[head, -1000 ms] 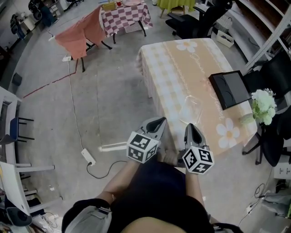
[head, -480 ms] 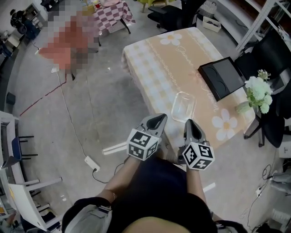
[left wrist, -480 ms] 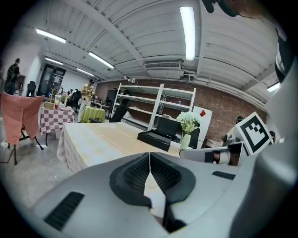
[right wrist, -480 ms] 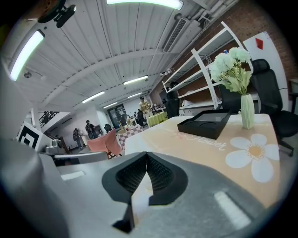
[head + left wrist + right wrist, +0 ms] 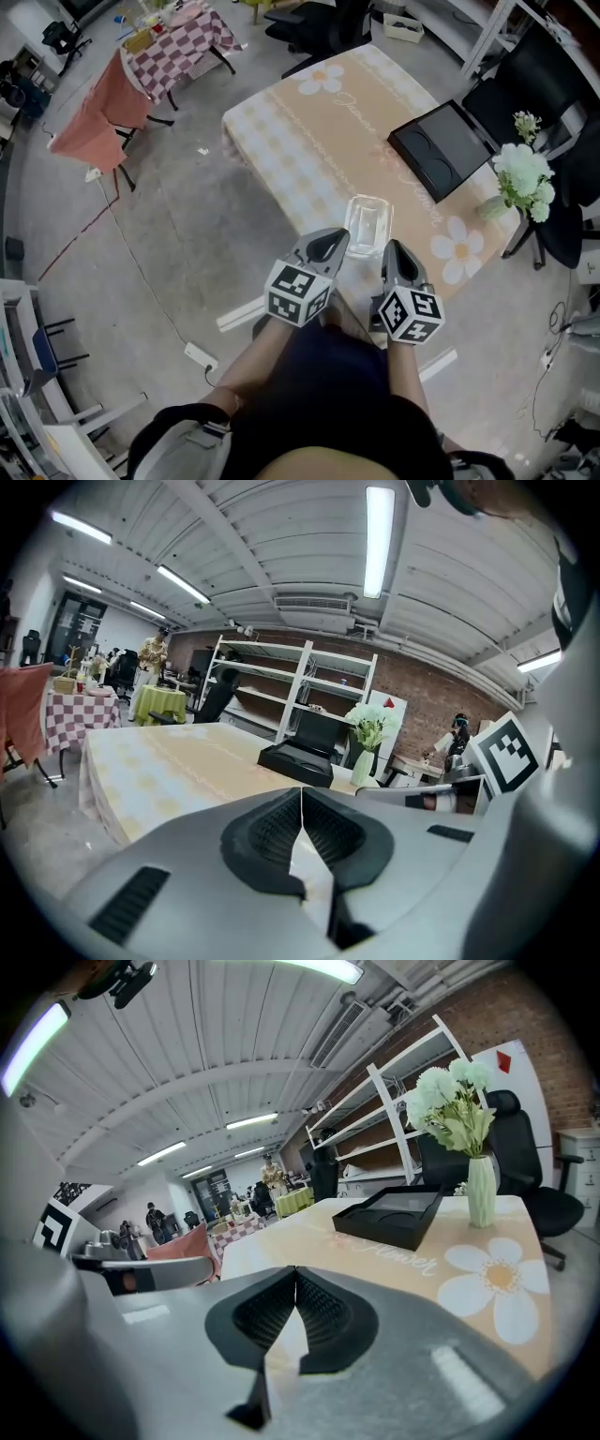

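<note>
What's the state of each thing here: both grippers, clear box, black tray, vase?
left gripper: shut, nothing between the jaws
right gripper: shut, nothing between the jaws
clear box: flat on the table, looks empty; whether it has a lid, cannot tell
black tray: flat on the table, empty
vase: upright, holding white flowers
</note>
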The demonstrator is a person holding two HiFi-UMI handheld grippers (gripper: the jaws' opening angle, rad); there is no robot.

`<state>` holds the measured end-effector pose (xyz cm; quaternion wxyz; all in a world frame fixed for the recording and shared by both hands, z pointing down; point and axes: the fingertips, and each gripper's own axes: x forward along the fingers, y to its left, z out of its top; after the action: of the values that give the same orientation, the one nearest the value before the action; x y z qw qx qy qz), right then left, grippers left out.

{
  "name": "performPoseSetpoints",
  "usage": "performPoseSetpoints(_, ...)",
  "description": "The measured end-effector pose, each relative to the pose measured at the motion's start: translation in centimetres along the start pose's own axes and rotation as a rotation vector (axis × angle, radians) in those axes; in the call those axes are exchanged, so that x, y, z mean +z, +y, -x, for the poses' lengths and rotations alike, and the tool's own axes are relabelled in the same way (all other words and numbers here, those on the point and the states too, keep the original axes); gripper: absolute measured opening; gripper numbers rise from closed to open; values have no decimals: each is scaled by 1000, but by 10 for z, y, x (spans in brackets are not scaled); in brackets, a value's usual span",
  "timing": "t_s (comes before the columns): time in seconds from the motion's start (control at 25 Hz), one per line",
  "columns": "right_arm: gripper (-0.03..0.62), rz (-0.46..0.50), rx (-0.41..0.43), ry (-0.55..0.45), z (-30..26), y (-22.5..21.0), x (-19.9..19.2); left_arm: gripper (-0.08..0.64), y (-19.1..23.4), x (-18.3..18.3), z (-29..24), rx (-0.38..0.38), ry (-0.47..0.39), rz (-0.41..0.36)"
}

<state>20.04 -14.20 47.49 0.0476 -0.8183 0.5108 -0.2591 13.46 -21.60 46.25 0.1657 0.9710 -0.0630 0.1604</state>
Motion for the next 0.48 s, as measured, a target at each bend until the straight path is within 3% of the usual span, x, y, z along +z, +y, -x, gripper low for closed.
performPoseSetpoints(0.48, 5, -67, -195, -30, -4, -37, 8, 12, -2, 14, -49, -179, 67, -50)
